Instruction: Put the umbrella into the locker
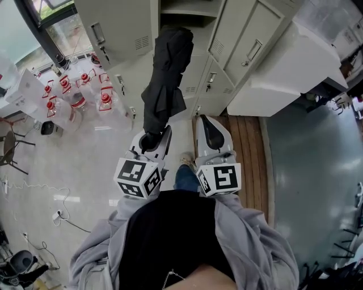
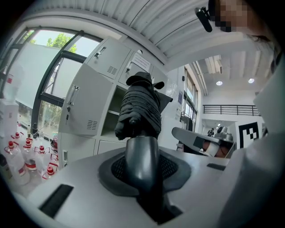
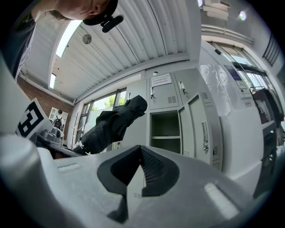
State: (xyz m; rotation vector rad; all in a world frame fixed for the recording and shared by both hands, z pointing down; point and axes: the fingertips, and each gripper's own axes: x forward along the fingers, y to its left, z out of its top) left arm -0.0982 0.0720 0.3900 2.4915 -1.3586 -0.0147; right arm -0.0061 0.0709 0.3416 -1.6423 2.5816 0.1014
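A folded black umbrella sticks out forward from my left gripper, which is shut on its dark handle. In the left gripper view the handle runs between the jaws of the left gripper, and the bunched canopy of the umbrella points at the open locker. The umbrella's tip reaches toward the open locker compartment in the grey locker bank. My right gripper is alongside with nothing in it. In the right gripper view, the pads of the right gripper meet, and both the umbrella and the open locker show.
The locker's open door hangs out to the left. Several red-capped water bottles stand on the floor at left. A white cabinet sits right of the lockers, beside a wooden platform. Cables trail across the floor at lower left.
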